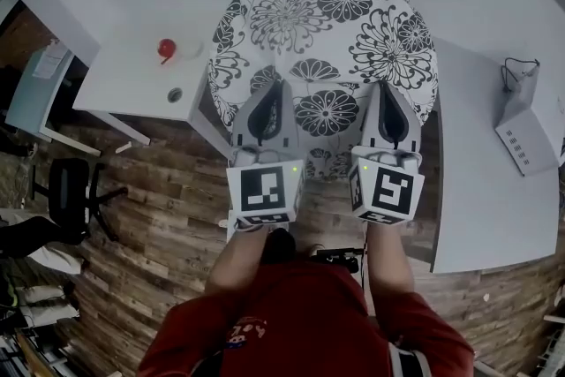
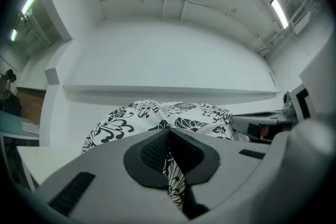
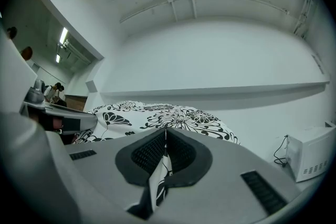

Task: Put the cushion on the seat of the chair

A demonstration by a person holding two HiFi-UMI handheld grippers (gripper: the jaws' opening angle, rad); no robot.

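A round white cushion [image 1: 327,31] printed with black flowers is held out in front of me, above the gap between two white desks. My left gripper [image 1: 272,91] is shut on its near edge at the left. My right gripper [image 1: 389,91] is shut on the near edge at the right. In the left gripper view, a fold of the cushion [image 2: 157,113] is pinched between that left gripper's [image 2: 168,135] dark pads. The right gripper view shows the same for the cushion [image 3: 168,115] and right gripper [image 3: 165,136]. A black office chair [image 1: 71,190] stands on the floor far left.
A white desk [image 1: 124,75] at the left bears a small red object [image 1: 166,48]. Another white desk [image 1: 494,199] at the right carries a white box with a cable [image 1: 525,132], the same box [image 3: 310,157] showing in the right gripper view. Wooden floor [image 1: 168,225] lies below.
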